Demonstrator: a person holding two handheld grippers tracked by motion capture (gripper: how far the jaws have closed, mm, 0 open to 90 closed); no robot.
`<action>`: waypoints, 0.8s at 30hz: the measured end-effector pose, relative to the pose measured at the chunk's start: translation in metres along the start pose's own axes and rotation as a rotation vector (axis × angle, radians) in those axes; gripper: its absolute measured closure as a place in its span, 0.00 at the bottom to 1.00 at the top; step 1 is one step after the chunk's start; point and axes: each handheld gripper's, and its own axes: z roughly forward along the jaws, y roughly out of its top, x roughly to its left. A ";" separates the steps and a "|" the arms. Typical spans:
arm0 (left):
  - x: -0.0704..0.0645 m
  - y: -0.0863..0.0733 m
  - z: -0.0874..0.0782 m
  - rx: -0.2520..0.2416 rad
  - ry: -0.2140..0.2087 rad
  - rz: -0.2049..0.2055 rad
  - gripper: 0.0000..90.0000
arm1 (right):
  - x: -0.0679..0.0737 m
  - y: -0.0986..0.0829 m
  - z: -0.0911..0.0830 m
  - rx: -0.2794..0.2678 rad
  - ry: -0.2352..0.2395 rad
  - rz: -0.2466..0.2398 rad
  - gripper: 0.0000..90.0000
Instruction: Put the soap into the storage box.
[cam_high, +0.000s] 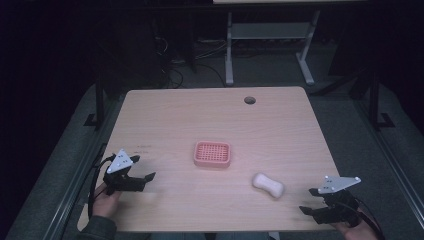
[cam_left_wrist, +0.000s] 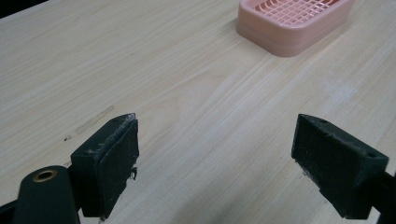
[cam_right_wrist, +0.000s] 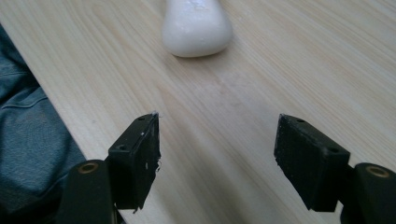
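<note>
Both grippers stand with jaws wide and nothing between them. The right gripper (cam_right_wrist: 217, 158) hangs low over the near right part of the table (cam_high: 165, 115), and its own view looks straight along the jaws at the soap (cam_right_wrist: 197, 25), which lies a little way ahead of the tips, apart from them. That aim suggests the right one is lined up to take the soap. The left gripper (cam_left_wrist: 215, 158) is equally spread above bare wood at the near left, angled toward the dish (cam_left_wrist: 294, 23). It is near the dish but not touching it, likely waiting to steady it or simply parked out of the way.

In the high view the right gripper (cam_high: 314, 202) sits at the table's near right corner and the left gripper (cam_high: 141, 177) near the left edge, each held by a hand coming in from below. The soap (cam_high: 268, 185) rests flat on the wood, between the right gripper and the dish (cam_high: 212, 154), closer to the gripper. It is a white rounded bar, pinched slightly at the waist. Its long axis runs from upper left to lower right in that view, so one end points roughly toward the dish and the other toward the near right edge. The right jaws face one rounded end, so they would have to turn to close across the narrow waist. The pink dish sits mid-table, grid side up and empty, its long side running across the table.
</note>
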 end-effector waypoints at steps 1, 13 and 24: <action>0.000 0.000 0.000 0.000 0.000 0.000 0.16 | 0.000 0.000 0.000 0.000 0.000 0.000 0.34; 0.000 0.000 -0.001 -0.007 0.003 0.002 0.16 | 0.001 0.028 0.011 0.039 0.026 -0.045 0.33; 0.000 0.000 -0.002 -0.012 0.003 -0.007 0.16 | 0.002 0.059 0.029 0.098 0.056 -0.098 0.34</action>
